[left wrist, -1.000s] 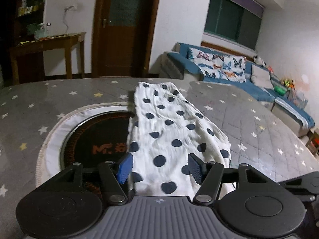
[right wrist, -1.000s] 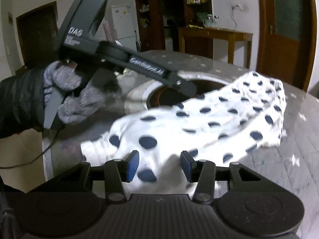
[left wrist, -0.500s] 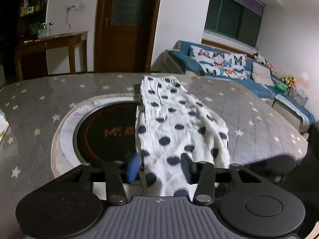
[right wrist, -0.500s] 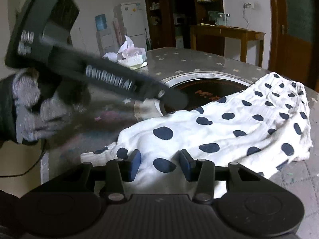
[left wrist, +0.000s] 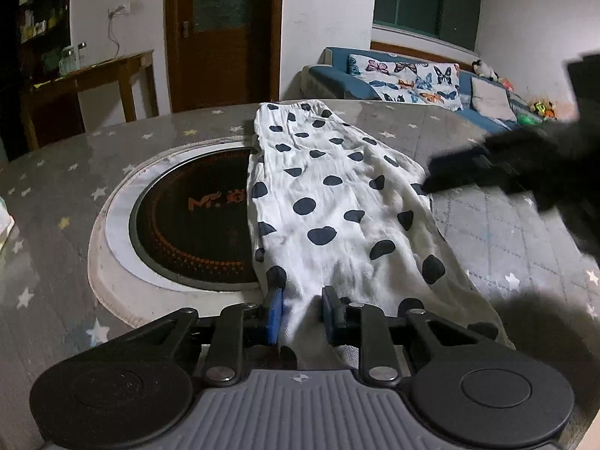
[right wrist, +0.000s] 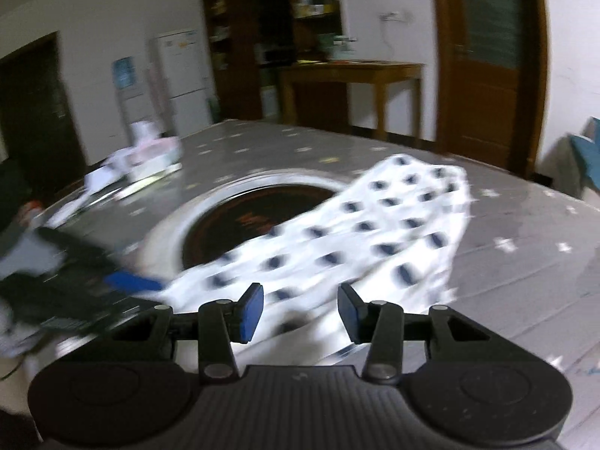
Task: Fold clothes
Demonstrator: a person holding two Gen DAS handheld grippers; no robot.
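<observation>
The spotted cloth [left wrist: 337,202] lies lengthwise on the bench [left wrist: 67,172], which wears a grey cover with stars. One long edge of the cloth overlaps the round dark hob [left wrist: 191,221] set in the bench top; the far end reaches toward the bench's far edge.

The left wrist view is sharp. It shows the left tongs [left wrist: 300,309] closed down to a narrow gap on the near end of the cloth, with white fabric bunched between the blue pads [left wrist: 275,309]. This view alone shows the blue sofa [left wrist: 412,78] with butterfly cushions, the window above it, and a dark blurred shape reaching in from the right over the cloth's right edge; what it touches cannot be told.

The right wrist view is smeared by motion. It shows the right tongs [right wrist: 300,309] spread wide, with the cloth [right wrist: 375,232] beyond and below the pads [right wrist: 250,309]; nothing is held between them. Only here do the left tongs [right wrist: 131,283] show from outside, low at the left, a blue pad against the cloth's corner. This view also has the white fridge [right wrist: 183,78], the dark shelves, and a tissue box [right wrist: 153,153] on the far part of the bench. Both views share the brown door [left wrist: 221,33] and the wooden side table [right wrist: 352,71].
</observation>
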